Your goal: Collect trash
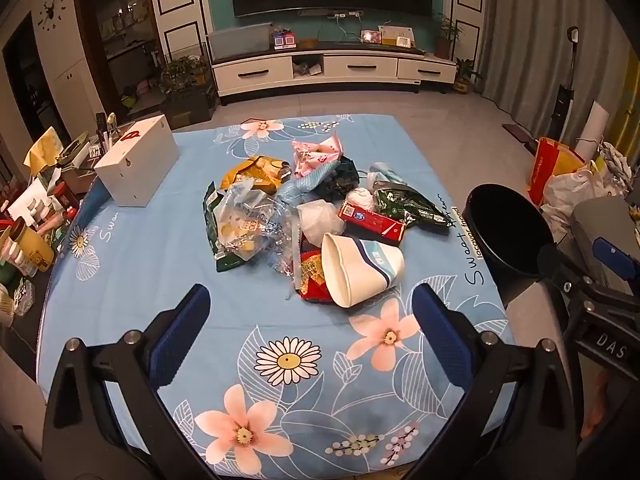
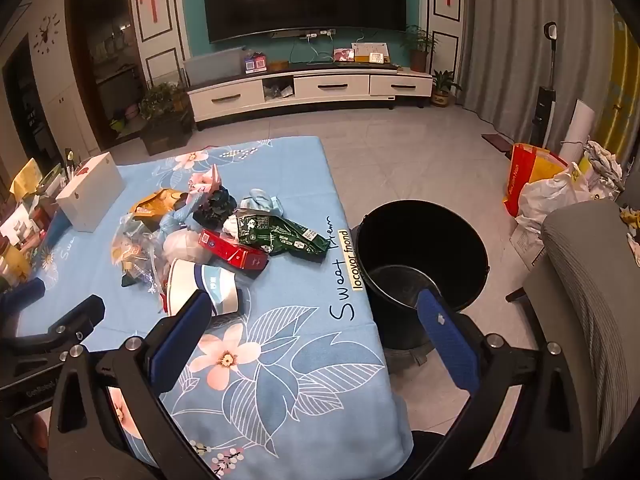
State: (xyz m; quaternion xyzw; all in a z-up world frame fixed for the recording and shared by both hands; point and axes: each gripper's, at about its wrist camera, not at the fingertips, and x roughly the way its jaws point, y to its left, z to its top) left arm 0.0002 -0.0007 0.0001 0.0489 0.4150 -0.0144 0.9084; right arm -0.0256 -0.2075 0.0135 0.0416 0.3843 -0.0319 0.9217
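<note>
both grippers empty, jaws spread wide. left gripper [image 1: 310, 312] hovers over the blue floral cloth [image 1: 160, 264], lined up on the trash pile [image 1: 304, 216] at 12 o'clock. right gripper [image 2: 316, 320] sits over the table's right edge; black bucket [image 2: 420, 256] at its 1 o'clock, on the floor just beside the table, looks empty.

nearest item to the left gripper: white paper cup [image 1: 358, 272], lying on its side, open mouth toward the camera, resting on a red wrapper [image 1: 314, 280]. probably the first pick.

how i'd do it:
- pinch across the cup wall near the rim, light squeeze; thin paper will crush and could pop out
- lift clear before swinging to 3 o'clock, else the wrappers underneath drag along
- red box [image 1: 372, 220] and green bag [image 1: 408, 200] sit closer to the bucket, better for the right gripper
- clear plastic bag [image 1: 248, 224] is slippery, grab a bunched fold
- white box [image 1: 138, 166] at 10 o'clock looks like not trash, leave it
</note>
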